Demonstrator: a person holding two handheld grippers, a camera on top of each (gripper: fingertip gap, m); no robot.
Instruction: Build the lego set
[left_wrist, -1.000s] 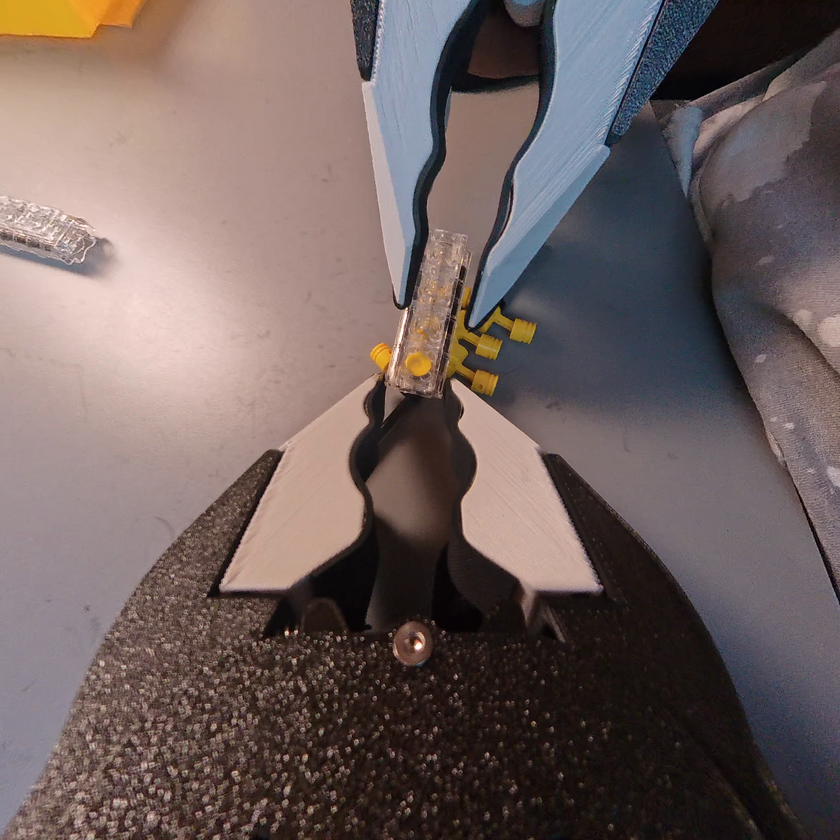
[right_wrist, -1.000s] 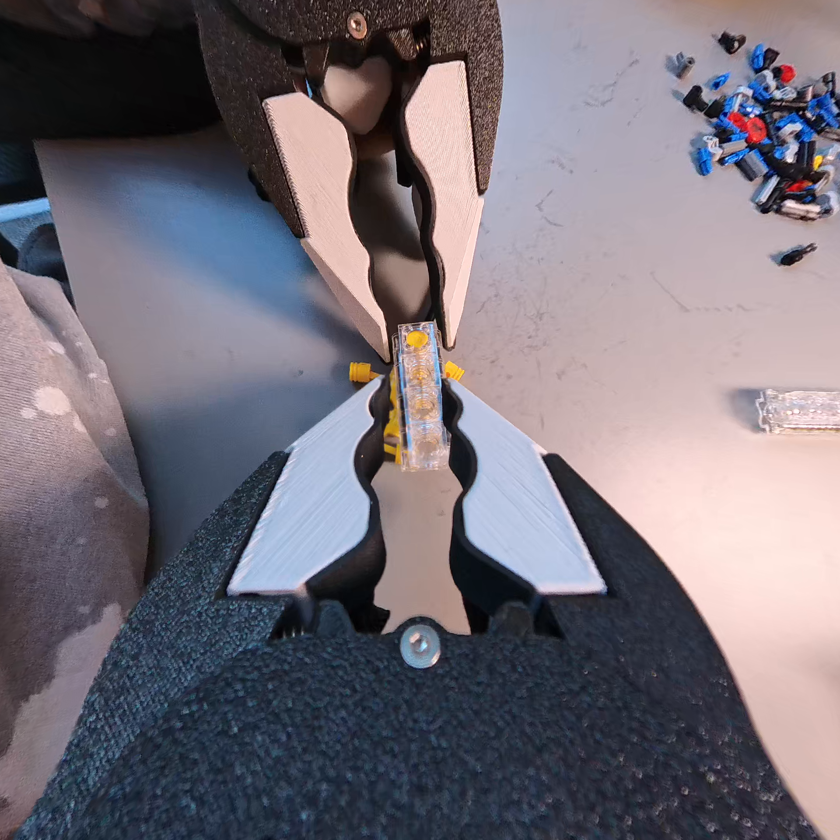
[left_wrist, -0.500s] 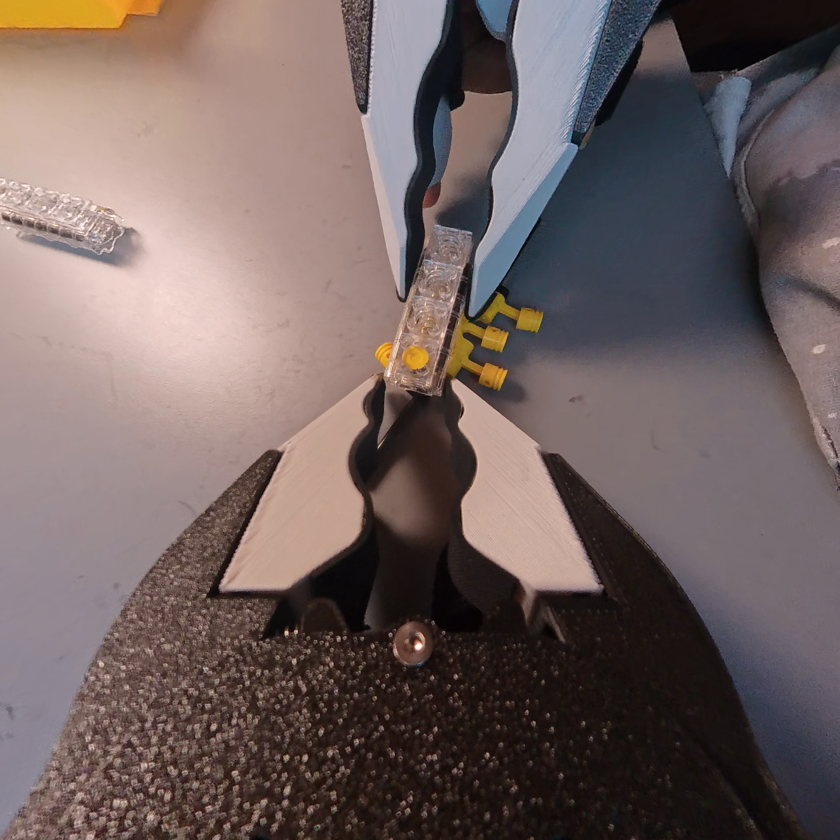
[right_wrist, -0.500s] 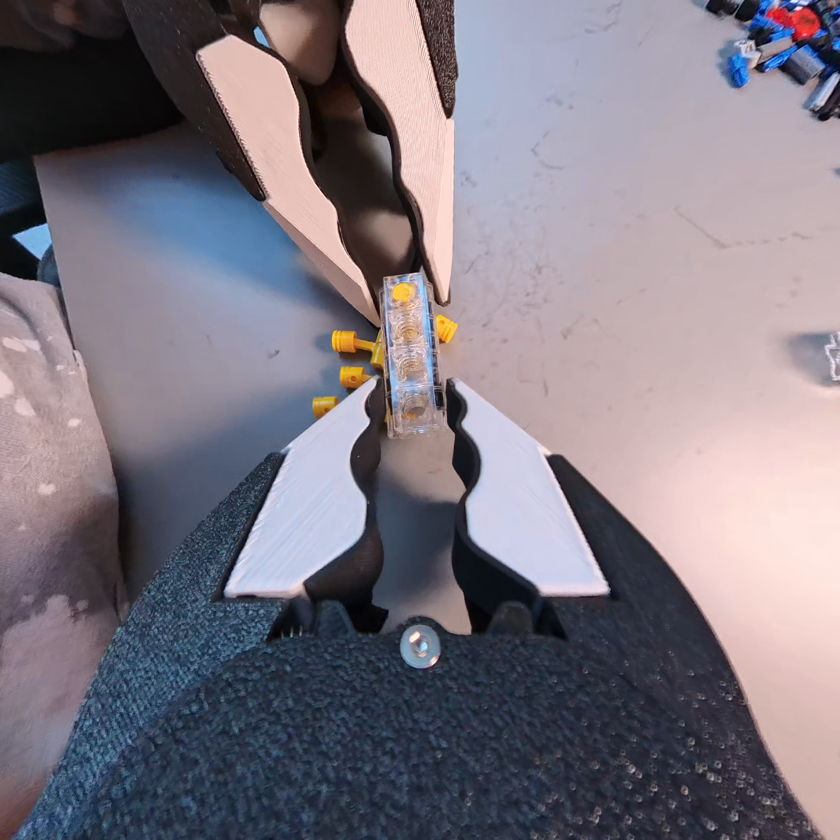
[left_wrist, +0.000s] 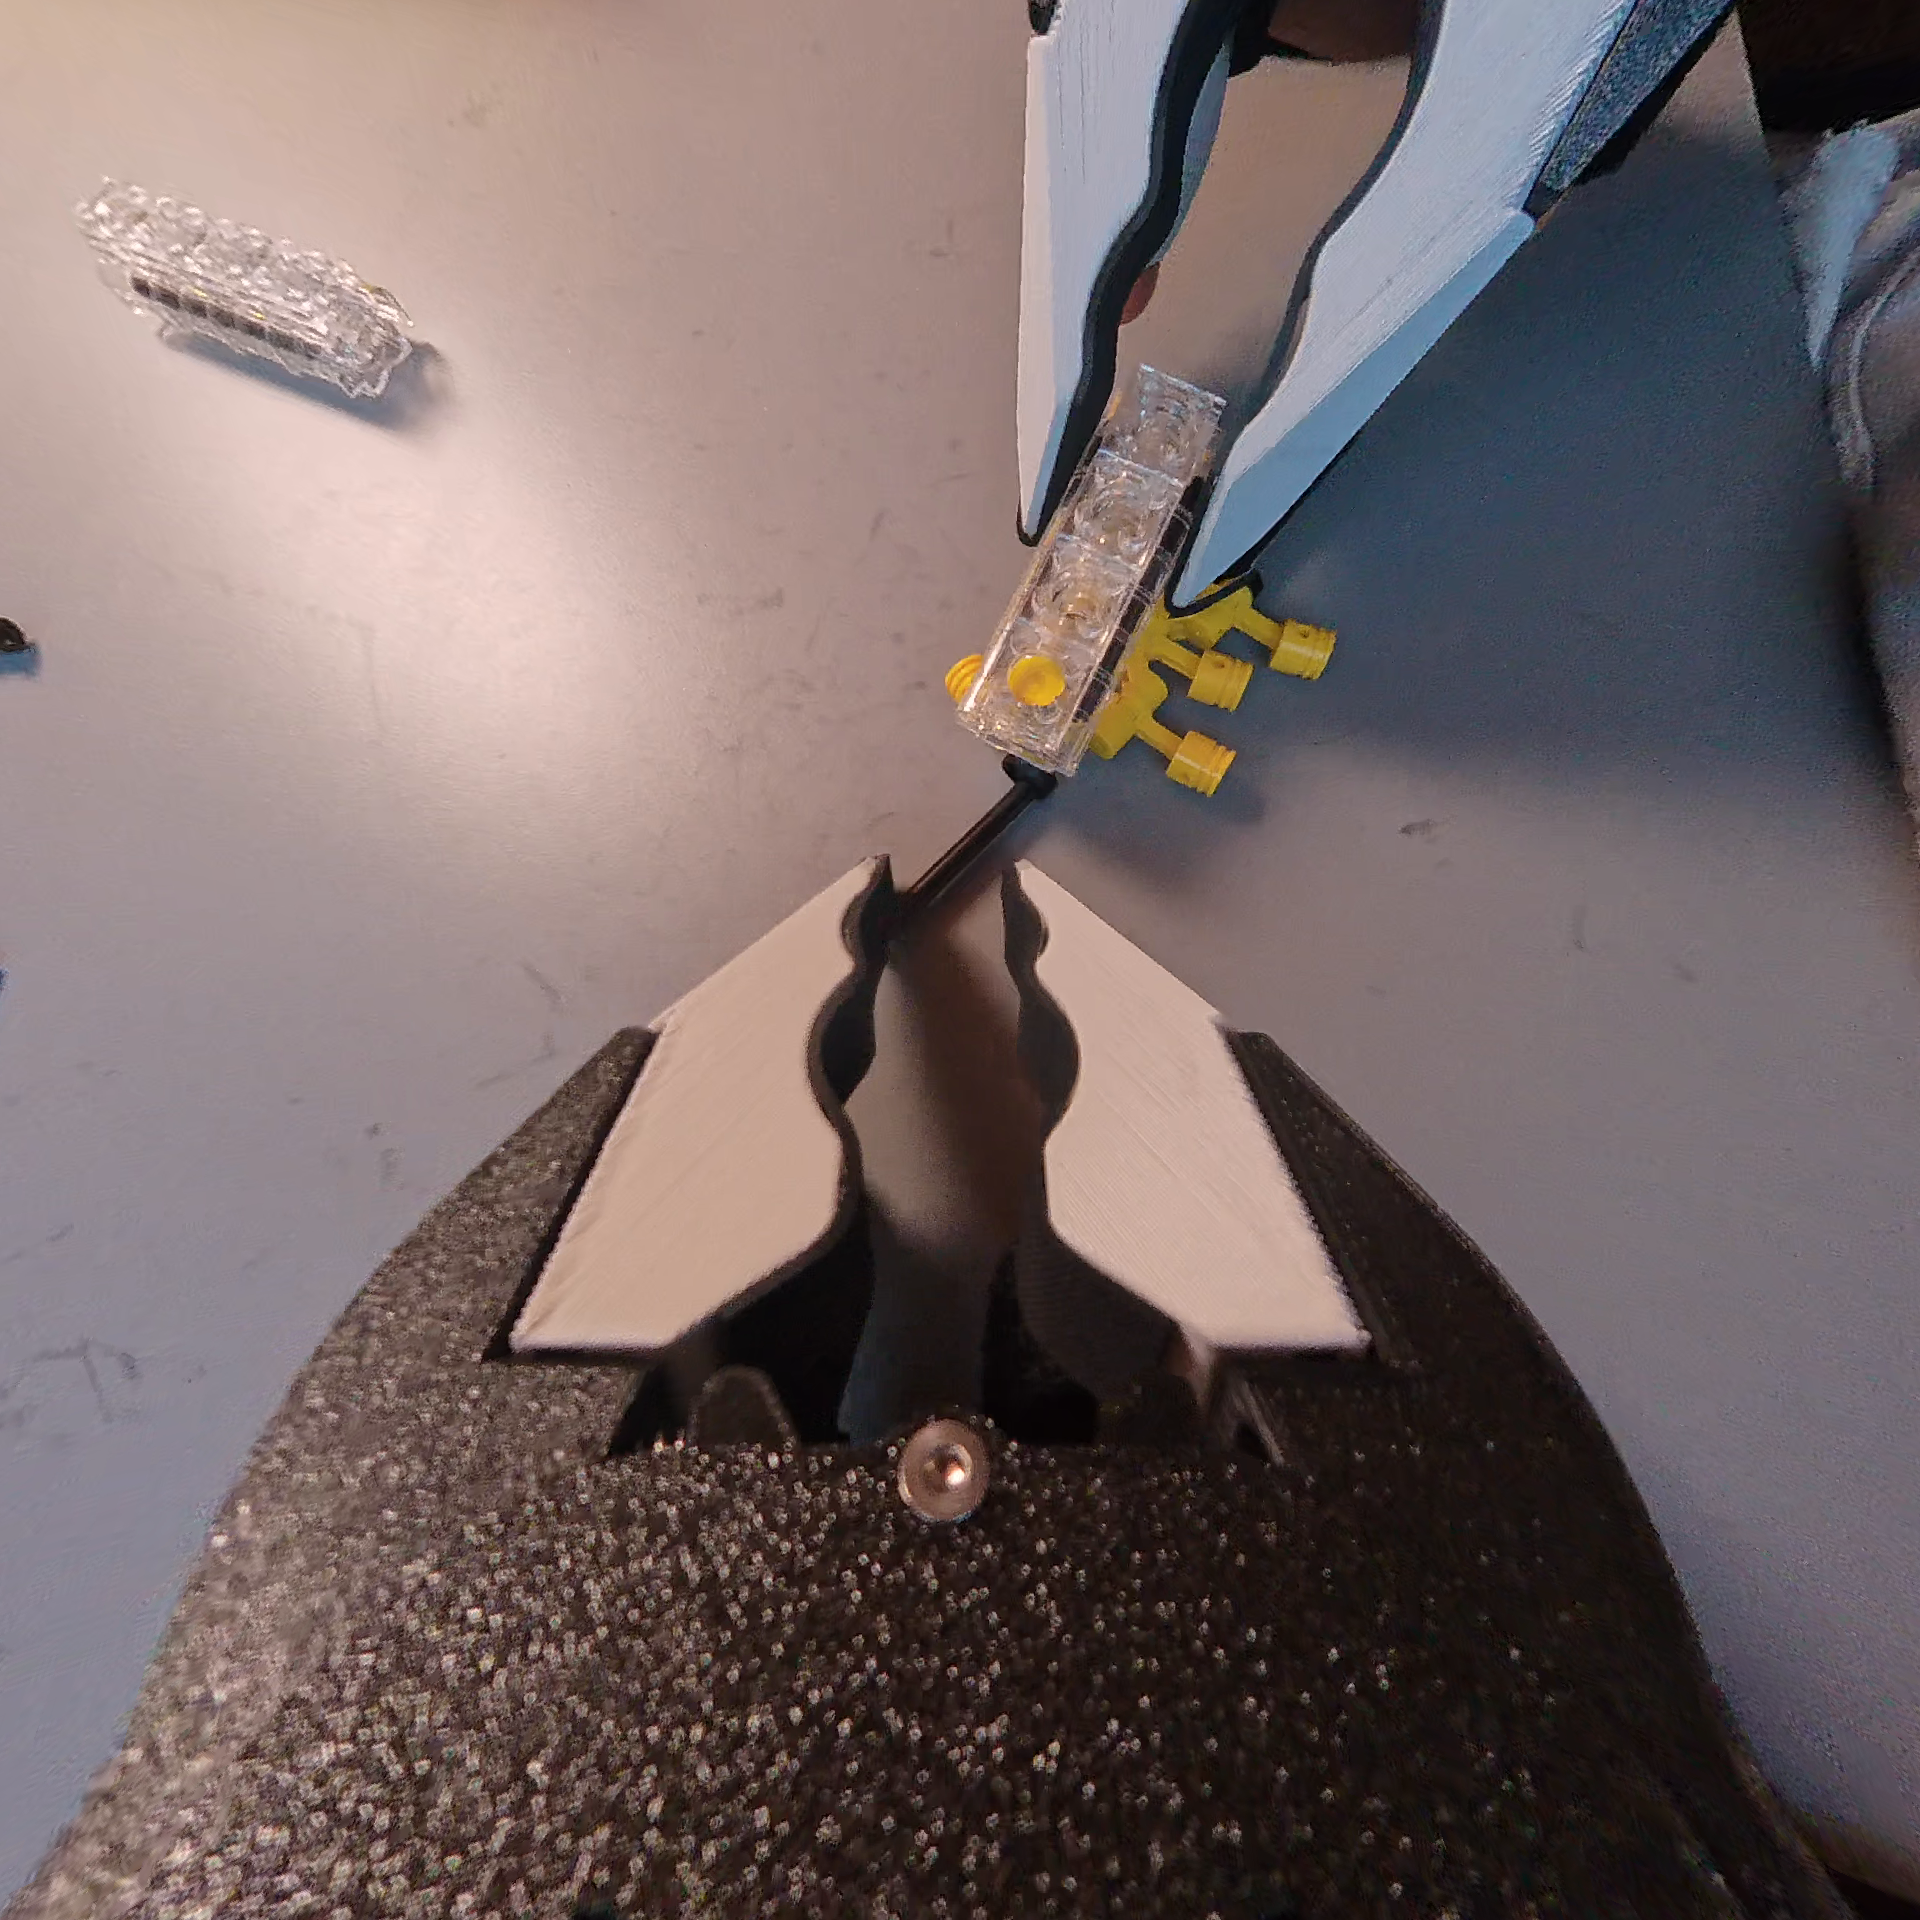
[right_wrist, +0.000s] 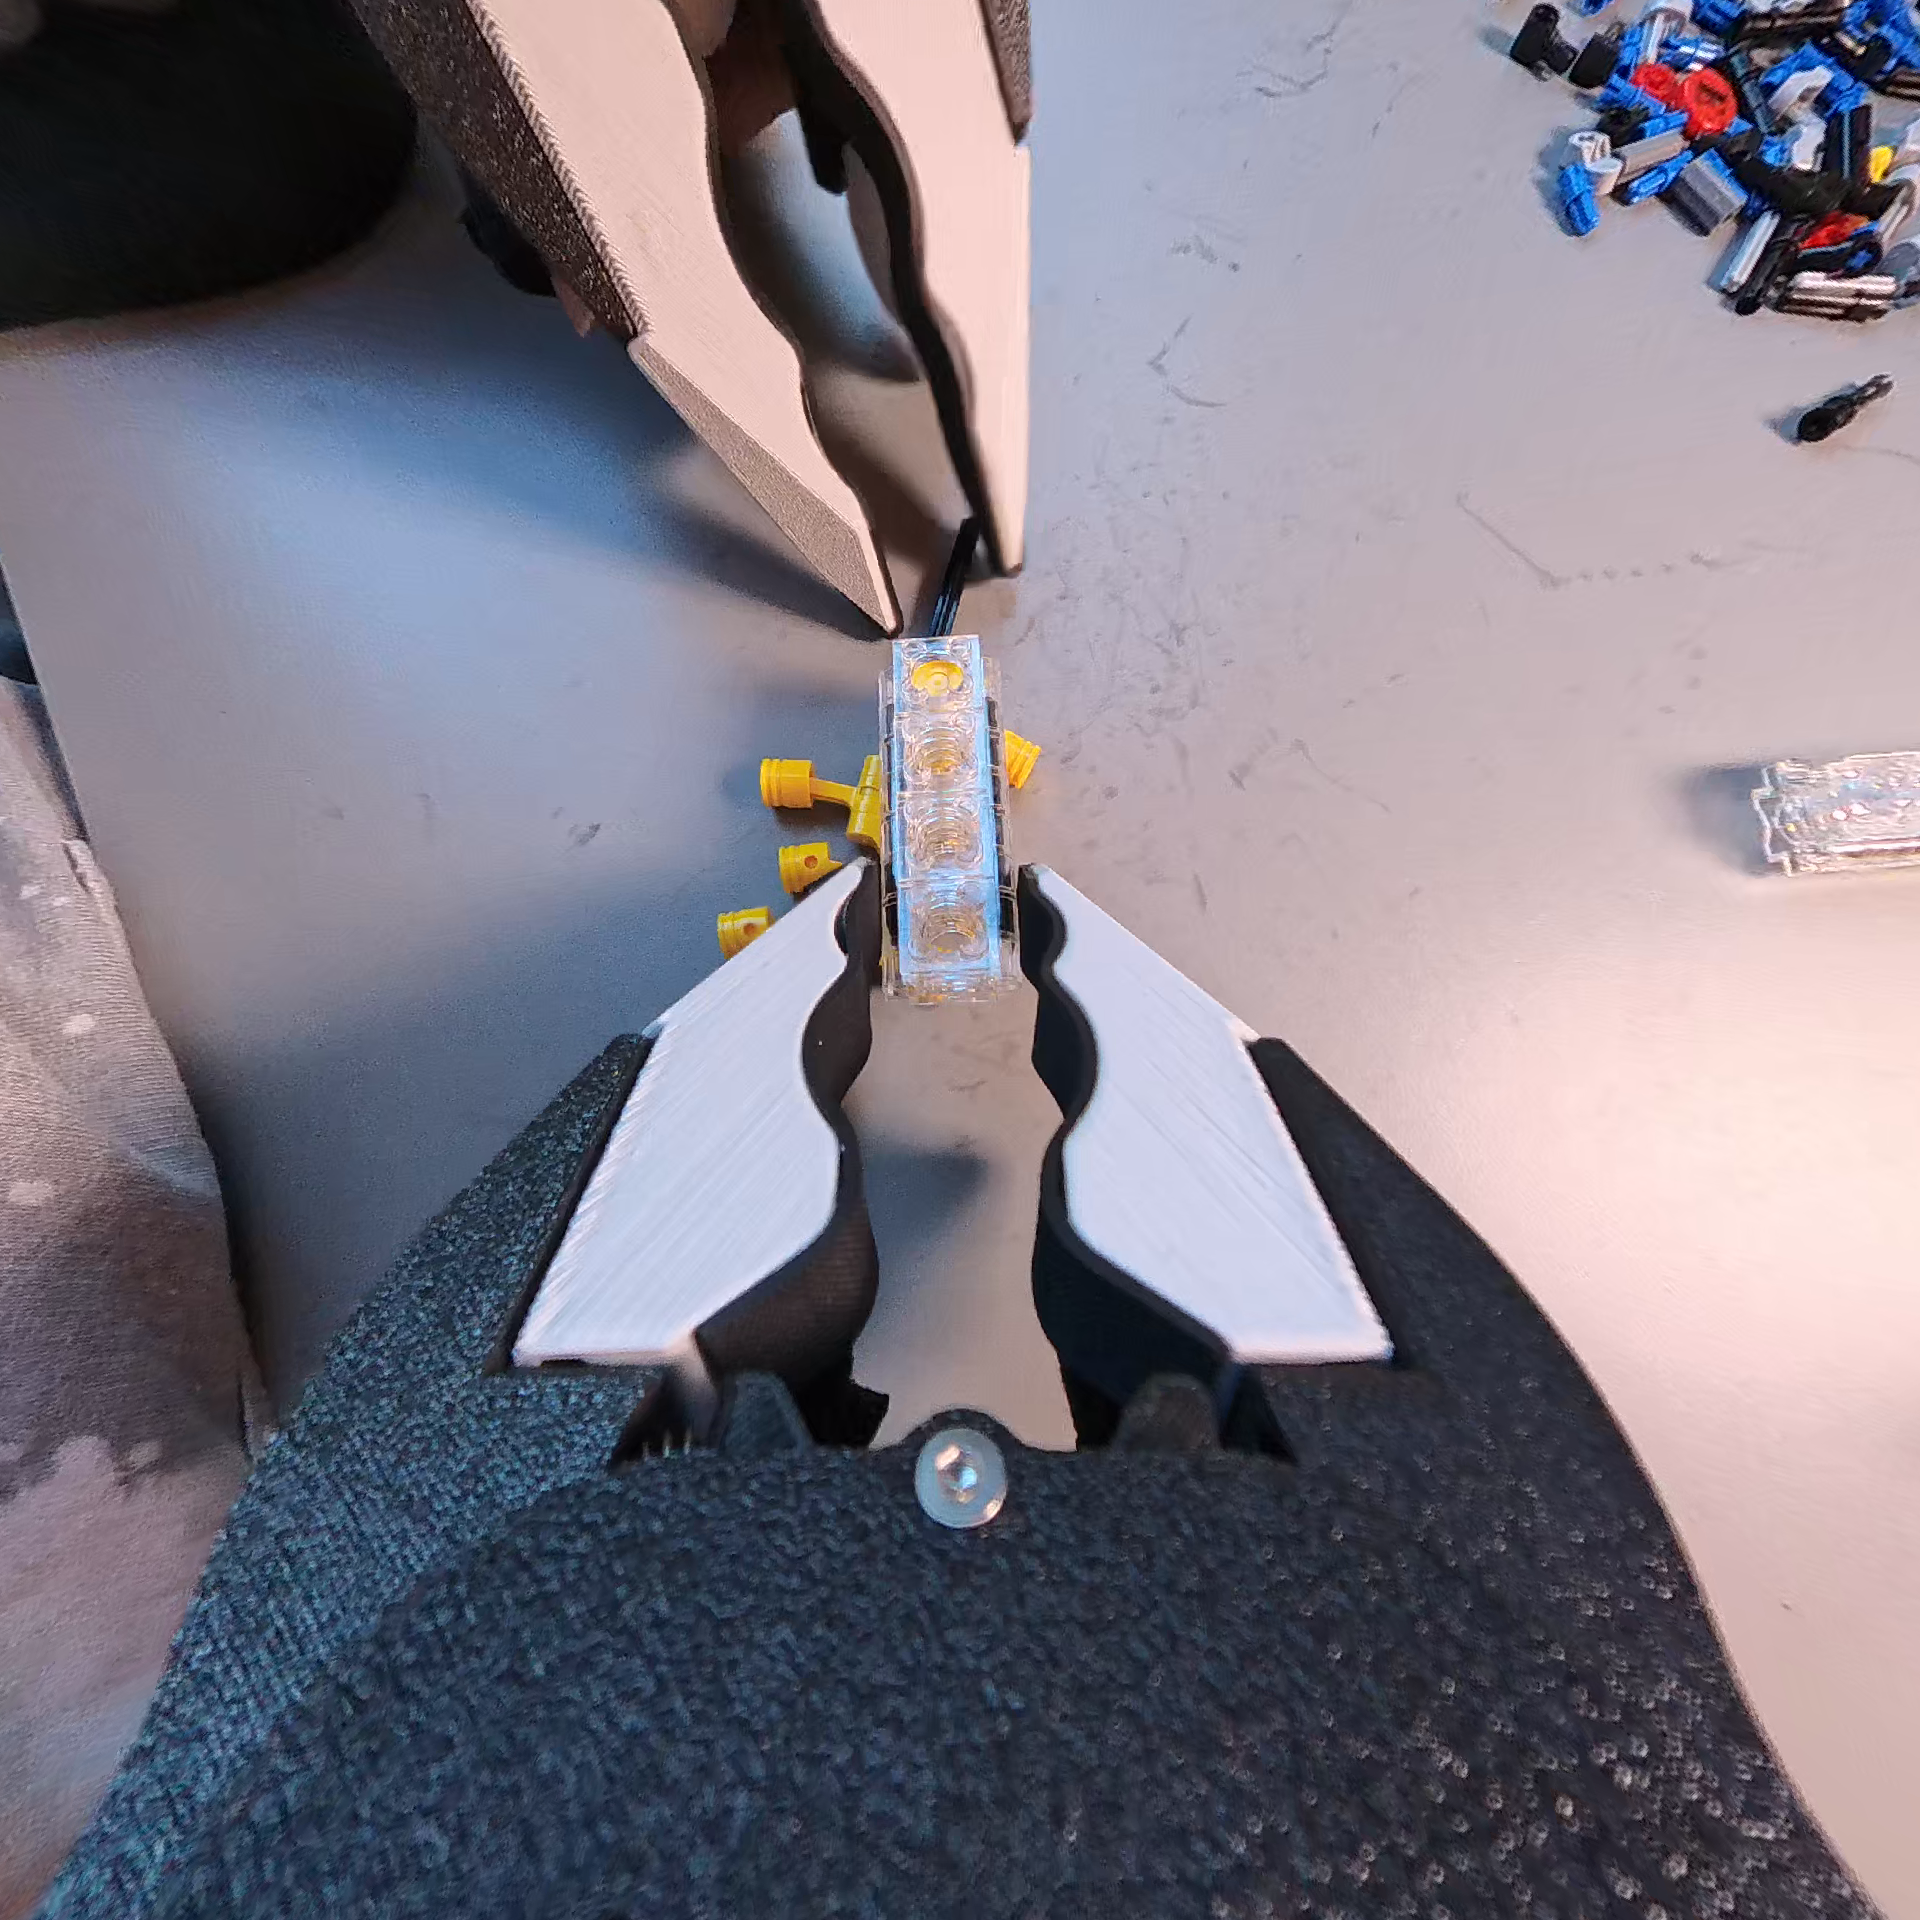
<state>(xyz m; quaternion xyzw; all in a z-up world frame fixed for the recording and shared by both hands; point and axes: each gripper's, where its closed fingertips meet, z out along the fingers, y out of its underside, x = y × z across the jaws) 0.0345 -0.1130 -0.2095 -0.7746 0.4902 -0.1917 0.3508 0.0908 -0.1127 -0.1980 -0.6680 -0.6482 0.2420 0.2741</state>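
Note:
A clear lego block with yellow pistons sticking out of its side is held just above the grey table. My right gripper is shut on the near end of the block; it enters the left wrist view from the top. A thin black axle runs from the block's end to my left gripper, which is shut on it. In the right wrist view the left gripper stands beyond the block with the axle between its tips.
A second clear block lies on the table, also in the right wrist view. A pile of small blue, black and red parts and a lone black pin lie far right. Grey cloth borders the table edge.
My left gripper has drawn back from the block's end, and the black axle now shows between them. The right gripper still holds the block, swung a little to the side.

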